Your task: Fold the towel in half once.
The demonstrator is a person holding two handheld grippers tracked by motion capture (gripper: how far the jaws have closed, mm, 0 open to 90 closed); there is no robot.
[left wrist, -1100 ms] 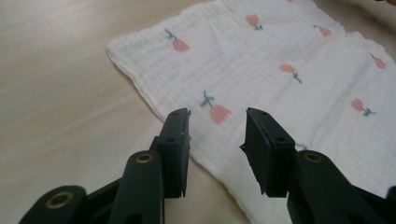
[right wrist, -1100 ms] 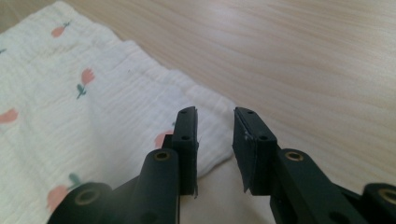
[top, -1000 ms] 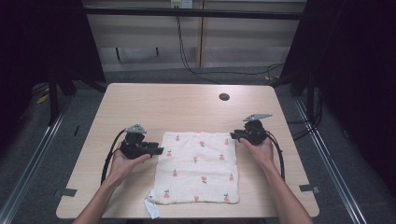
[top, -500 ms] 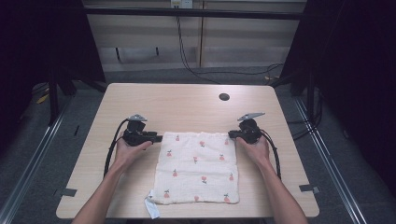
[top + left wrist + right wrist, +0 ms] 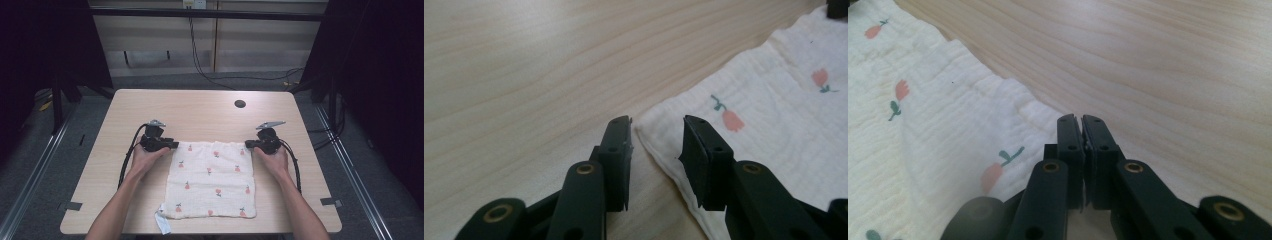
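The cloth [image 5: 212,180] lay flat on the near half of the table [image 5: 200,112], between my two hands. My left gripper [image 5: 656,132] stood at its far left corner, jaws apart and just closing in — the corner between them, not yet pinched. My right gripper [image 5: 1081,127] was clamped shut on the far right corner. A dark round hole [image 5: 240,104] sat farther off, well apart from the cloth.

Cloth [image 5: 212,180] on table [image 5: 200,107], near edge.
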